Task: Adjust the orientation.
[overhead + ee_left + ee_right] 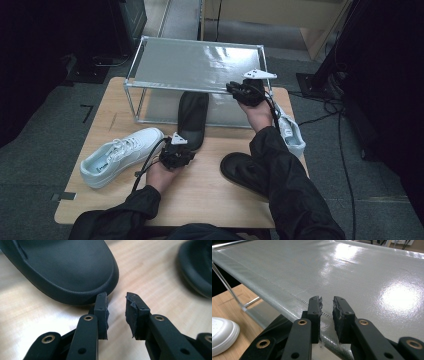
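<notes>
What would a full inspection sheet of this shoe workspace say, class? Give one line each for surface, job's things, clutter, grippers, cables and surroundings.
Surface: wooden table, bare wood between the shoes.
Job's things: black slipper lying partly under the metal-framed rack; second black slipper near the front edge.
Clutter: white sneaker at left; another light shoe at the right edge, partly hidden by the sleeve.
Grippers: left hand-held gripper open, just short of the slipper's end; right hand-held gripper open at the rack's front edge, holding nothing.
Cables: black cable trailing from the left hand-held gripper.
Surroundings: grey carpet, dark equipment, floor cables at right.
</notes>
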